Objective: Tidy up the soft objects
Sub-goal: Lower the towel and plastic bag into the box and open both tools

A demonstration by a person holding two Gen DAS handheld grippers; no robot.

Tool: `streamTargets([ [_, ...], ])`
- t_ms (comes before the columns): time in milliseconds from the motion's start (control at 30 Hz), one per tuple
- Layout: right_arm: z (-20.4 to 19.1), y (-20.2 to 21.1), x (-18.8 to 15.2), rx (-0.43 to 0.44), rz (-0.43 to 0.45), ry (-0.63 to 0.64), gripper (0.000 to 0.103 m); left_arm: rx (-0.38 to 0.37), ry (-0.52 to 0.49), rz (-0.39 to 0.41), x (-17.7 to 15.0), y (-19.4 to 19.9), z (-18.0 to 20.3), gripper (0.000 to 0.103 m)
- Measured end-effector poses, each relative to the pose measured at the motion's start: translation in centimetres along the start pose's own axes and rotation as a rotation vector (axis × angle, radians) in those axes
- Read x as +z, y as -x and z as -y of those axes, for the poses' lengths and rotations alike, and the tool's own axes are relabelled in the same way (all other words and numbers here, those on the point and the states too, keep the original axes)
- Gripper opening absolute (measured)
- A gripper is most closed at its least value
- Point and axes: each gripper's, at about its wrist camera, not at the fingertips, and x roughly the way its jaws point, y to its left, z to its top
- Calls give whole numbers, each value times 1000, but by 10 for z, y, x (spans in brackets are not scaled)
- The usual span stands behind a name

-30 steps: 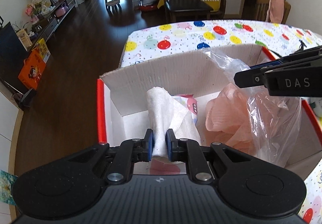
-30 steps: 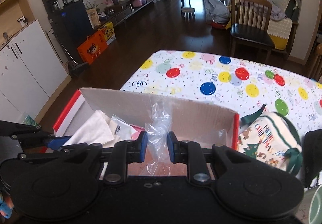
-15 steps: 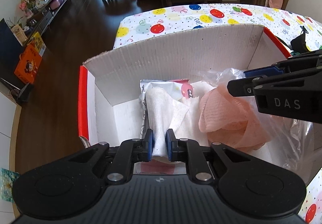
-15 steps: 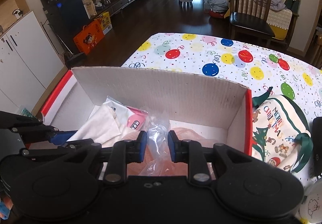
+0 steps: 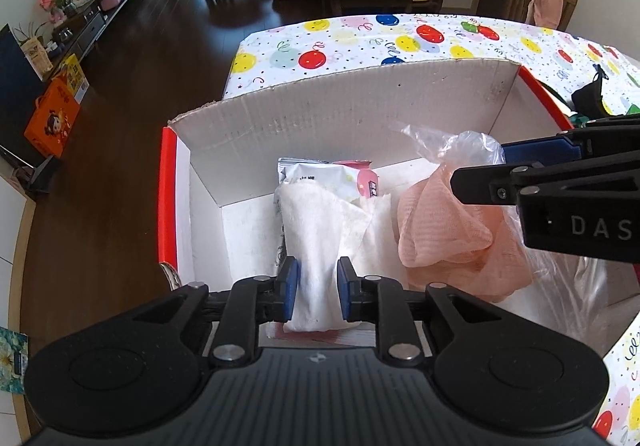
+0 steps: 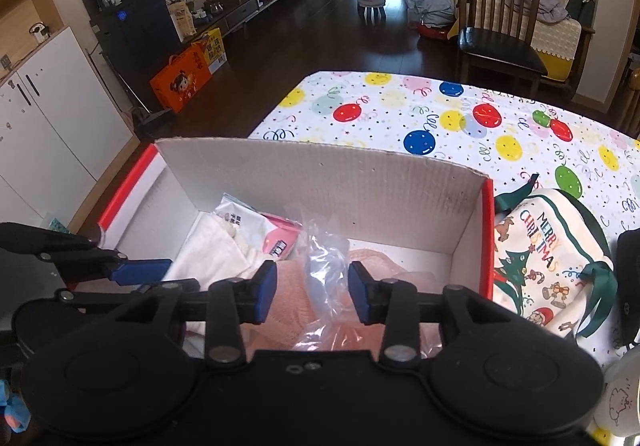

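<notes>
Now both grippers sit over one cardboard box (image 5: 344, 113) with red outer sides, standing at the near edge of the balloon-print tablecloth (image 6: 400, 113). Left gripper (image 5: 317, 288): blue pads a narrow gap apart, one white towel (image 5: 320, 234) bunched between them and touching both pads, towel's far end resting on the box floor left of centre. Whether the pads squeeze it or only touch it, cannot tell. Right gripper (image 6: 312, 292): fingers spread wide, the twisted neck of one clear plastic bag (image 6: 326, 274) standing free in the gap, touching neither pad. Bag holds one peach-pink cloth (image 5: 448, 230) and lies on the box floor at the right side, just beside the towel. One white-and-pink wipes packet (image 5: 332, 177) lies behind the towel, near the box's far wall, partly under it. Outside the box, against its right wall on the tablecloth: one white drawstring bag (image 6: 544, 262) printed MERRY CHRISTMAS, green ribbon. One dark item (image 6: 630, 270) at the right edge of the right wrist view, too cut off to identify. Count in box: one towel, one bagged cloth, one packet.
</notes>
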Motion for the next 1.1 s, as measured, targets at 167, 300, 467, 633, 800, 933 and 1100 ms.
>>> streamTargets([
  [167, -1, 15, 0, 24, 21, -3, 45, -4, 5, 8, -2, 6, 0, 20],
  [300, -3, 28, 0, 28, 36, 9, 50, -15, 16, 18, -3, 12, -1, 20],
  [467, -1, 50, -4, 51, 75, 7, 54, -27, 23, 44, -4, 24, 1, 20],
  [633, 6, 86, -15, 90, 133, 13, 60, -45, 27, 101, -9, 47, 3, 21],
  [800, 14, 121, -27, 109, 186, 19, 63, -69, 29, 166, -12, 73, 11, 21],
  [933, 21, 145, -35, 115, 222, 11, 64, -118, 53, 210, -13, 94, 19, 21],
  [1100, 31, 174, -47, 114, 267, 10, 70, -174, 63, 259, -12, 115, 36, 22],
])
